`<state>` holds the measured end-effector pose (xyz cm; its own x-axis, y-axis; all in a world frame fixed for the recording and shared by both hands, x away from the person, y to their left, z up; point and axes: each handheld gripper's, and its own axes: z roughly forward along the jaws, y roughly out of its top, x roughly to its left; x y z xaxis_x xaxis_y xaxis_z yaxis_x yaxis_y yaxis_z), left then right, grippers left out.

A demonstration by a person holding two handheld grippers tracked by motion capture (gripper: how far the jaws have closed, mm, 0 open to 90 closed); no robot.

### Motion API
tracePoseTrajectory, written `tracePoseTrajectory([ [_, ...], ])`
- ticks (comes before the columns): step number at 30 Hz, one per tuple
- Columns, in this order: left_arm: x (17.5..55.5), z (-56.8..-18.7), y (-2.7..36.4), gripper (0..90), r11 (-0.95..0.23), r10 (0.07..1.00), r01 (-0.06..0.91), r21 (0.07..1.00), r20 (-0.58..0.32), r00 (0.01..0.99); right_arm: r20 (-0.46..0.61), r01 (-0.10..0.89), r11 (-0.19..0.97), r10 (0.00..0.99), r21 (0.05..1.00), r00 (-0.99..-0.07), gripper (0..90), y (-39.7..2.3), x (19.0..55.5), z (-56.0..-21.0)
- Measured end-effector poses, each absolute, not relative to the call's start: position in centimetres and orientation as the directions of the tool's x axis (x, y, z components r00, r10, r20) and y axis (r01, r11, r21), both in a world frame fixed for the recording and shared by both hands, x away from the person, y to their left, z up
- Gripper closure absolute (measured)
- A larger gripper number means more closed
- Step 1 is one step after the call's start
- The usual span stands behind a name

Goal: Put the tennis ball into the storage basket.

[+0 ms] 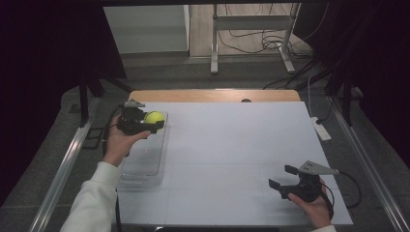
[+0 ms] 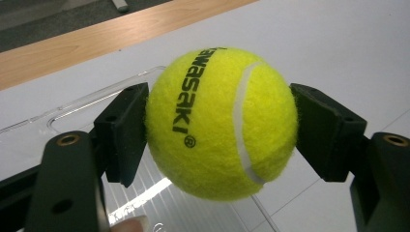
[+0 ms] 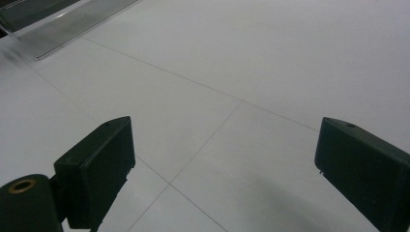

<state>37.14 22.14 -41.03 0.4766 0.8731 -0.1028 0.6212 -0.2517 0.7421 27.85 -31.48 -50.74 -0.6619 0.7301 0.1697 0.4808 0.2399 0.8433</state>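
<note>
White table (image 1: 232,145) spreads under both my grippers; thin seam lines cross it just ahead of my right jaws in the right gripper view, w/ a wooden strip along the far edge.

Clear plastic bin (image 1: 145,164) sits at the table's left side, directly below and behind my left gripper (image 1: 153,122); its far end is under the jaws, its near end runs back toward my left forearm. In the left gripper view its transparent rim curves beneath the ball.

My right gripper (image 1: 283,177) is over the table's near right part, well apart from the bin and the left gripper, jaws spread wide w/ nothing btwn them, only bare table ahead. Grey 3-cornered plate on top, cable trailing off to the right.

My left gripper is clamped on the tennis ball (image 2: 221,123): both black pads press its sides, one each side. Can't tell if it's lifted or touching the bin floor.

The ball is yellow-green, white seam curving down its right half, black "Kawasaki" lettering running vertically on its left half, facing my camera.
</note>
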Motion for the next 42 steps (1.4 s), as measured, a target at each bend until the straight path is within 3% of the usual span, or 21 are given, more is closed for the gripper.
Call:
tracePoseTrajectory([
  [42, 39.9, -42.2, 25.9, 26.8, -0.149, 0.946, 0.675, 0.723, -0.095, 0.310, 0.172, 0.486, 0.238, 0.734, 0.841, -0.657, 7.4, -31.5, 27.9, -50.8],
])
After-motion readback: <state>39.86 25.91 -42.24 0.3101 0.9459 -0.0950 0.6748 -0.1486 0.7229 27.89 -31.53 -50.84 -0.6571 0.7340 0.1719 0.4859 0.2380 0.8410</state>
